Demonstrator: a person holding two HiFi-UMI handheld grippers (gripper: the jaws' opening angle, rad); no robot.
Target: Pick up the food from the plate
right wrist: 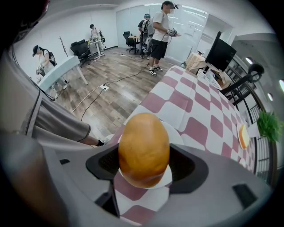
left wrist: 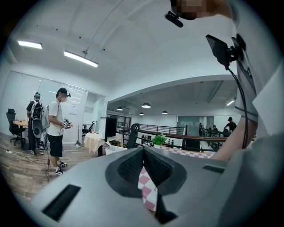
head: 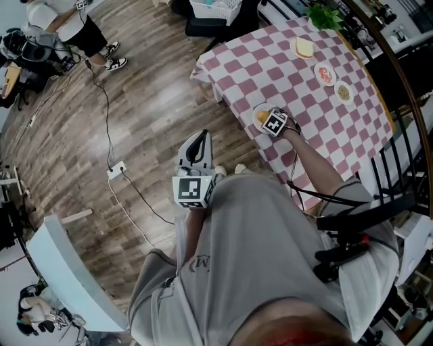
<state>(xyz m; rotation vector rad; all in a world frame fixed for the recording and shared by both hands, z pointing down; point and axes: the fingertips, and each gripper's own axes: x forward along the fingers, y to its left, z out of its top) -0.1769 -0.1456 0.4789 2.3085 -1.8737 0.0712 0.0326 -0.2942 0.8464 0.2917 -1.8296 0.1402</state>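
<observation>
A golden-brown bread roll (right wrist: 144, 148) fills the gap between my right gripper's (right wrist: 145, 165) dark pads, which press on both its sides. It sits over a small white plate (right wrist: 176, 134) on the pink-and-white checked table. In the head view this gripper (head: 270, 121) is at the table's near-left corner, over the plate (head: 256, 112), and only a sliver of the roll (head: 262, 118) shows. My left gripper (head: 197, 138) is held by the waist above the wooden floor, empty. Its pads meet at the tip in the left gripper view (left wrist: 143, 153).
The checked tablecloth (head: 304, 88) carries a bread slice on a plate (head: 304, 47) and two more small plates (head: 325, 73) (head: 343, 90). A green plant (head: 325, 17) stands at the far edge. A cable and power strip (head: 116, 169) lie on the floor. A person (head: 81, 30) stands far left.
</observation>
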